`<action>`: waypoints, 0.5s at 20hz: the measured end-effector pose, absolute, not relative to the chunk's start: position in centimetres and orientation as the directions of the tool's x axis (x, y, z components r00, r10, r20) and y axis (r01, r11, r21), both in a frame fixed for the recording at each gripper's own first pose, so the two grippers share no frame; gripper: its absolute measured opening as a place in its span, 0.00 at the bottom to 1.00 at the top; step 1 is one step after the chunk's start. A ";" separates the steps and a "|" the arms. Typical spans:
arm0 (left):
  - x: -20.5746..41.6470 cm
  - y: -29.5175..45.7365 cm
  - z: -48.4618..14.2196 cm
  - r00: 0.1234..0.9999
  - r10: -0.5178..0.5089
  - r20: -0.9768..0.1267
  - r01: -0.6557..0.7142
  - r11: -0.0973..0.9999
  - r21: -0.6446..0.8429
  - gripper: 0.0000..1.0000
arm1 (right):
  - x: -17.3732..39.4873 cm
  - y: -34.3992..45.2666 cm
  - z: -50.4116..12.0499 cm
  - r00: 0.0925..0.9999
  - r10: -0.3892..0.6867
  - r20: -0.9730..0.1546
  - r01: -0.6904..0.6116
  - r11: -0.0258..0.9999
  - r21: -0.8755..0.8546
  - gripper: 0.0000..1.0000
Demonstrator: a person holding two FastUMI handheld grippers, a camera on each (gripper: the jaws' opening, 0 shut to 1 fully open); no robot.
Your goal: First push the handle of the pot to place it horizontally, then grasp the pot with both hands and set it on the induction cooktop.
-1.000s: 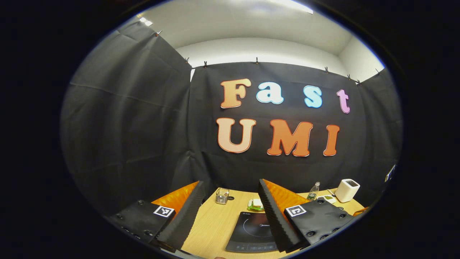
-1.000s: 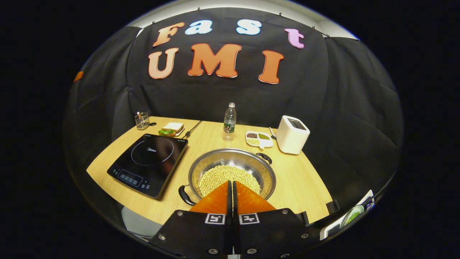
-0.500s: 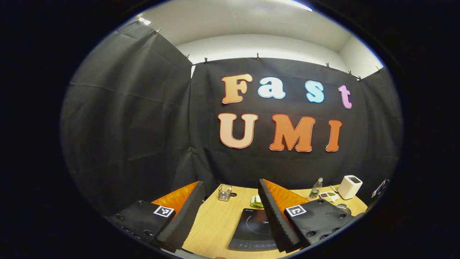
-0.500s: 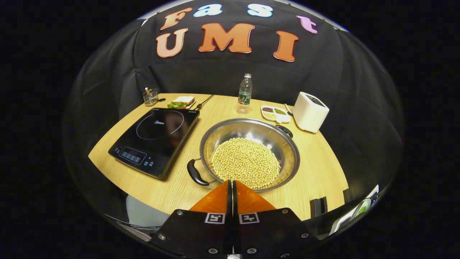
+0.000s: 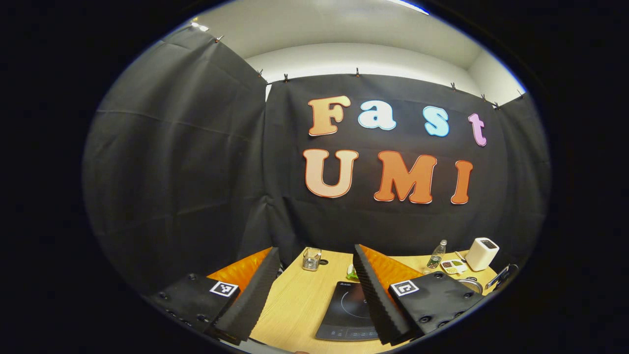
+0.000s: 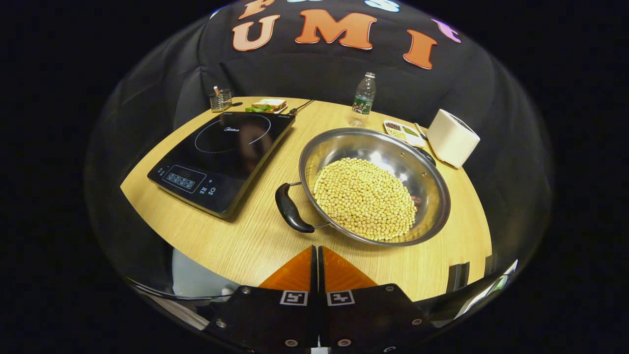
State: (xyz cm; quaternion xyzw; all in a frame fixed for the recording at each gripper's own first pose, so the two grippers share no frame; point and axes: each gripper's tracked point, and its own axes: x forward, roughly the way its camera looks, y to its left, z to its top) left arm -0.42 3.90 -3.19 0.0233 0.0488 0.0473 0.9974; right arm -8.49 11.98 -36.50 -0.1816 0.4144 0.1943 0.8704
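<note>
A steel pot full of pale beans sits on the wooden table, right of the black induction cooktop. Its near black handle points toward the front left; the far handle lies at the back right rim. My right gripper is shut with nothing in it, hovering above the table's front edge, short of the near handle. My left gripper is open and empty, held high at the table's left end, with the cooktop between its fingers and the pot's rim at far right.
Along the back edge stand a clear water bottle, a white box appliance, a divided dish of grains, a sandwich on a plate and a small glass holder. A cable runs from the cooktop.
The right gripper has tipped down and come closer, so the pot and cooktop look larger and lower in its view. The left gripper has drifted slightly left. The pot has not moved.
</note>
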 end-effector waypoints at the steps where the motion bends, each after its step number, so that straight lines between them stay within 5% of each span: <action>1: -0.3 4.2 -3.2 0.990 0.103 -0.096 -0.098 0.994 0.054 0.97 | -8.3 12.3 -36.8 0.577 0.186 -0.795 -0.489 0.859 -0.154 0.00; 10: 0.2 6.4 -3.7 0.984 0.143 -0.108 -0.138 0.989 0.058 0.97 | -7.2 14.3 -38.3 0.551 0.158 -0.820 -0.476 0.866 -0.153 0.00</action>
